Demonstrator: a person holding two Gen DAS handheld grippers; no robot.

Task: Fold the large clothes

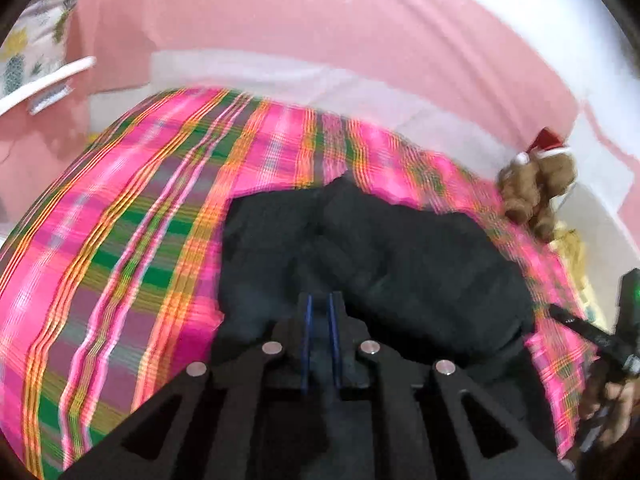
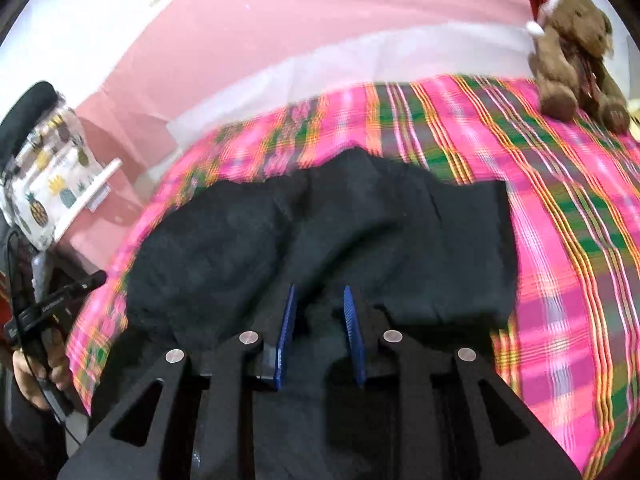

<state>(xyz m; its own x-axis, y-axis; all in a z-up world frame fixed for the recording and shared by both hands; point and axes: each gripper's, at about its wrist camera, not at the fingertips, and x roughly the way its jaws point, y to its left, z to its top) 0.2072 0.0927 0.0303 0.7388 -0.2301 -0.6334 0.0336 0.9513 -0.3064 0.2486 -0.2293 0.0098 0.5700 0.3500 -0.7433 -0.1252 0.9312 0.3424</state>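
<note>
Blue-padded left gripper (image 1: 320, 300) and right gripper (image 2: 320, 292) are seen slightly parted over a rumpled black garment (image 2: 320, 224), cloth lying between the pads, unpinched. It is spread on a pink plaid bedspread (image 1: 120, 220), wide margins around. A teddy bear (image 2: 576, 52) sits beside the pink wall (image 2: 280, 20).

Pink wall (image 1: 320, 12) behind a plaid-covered bed (image 1: 120, 220).
</note>
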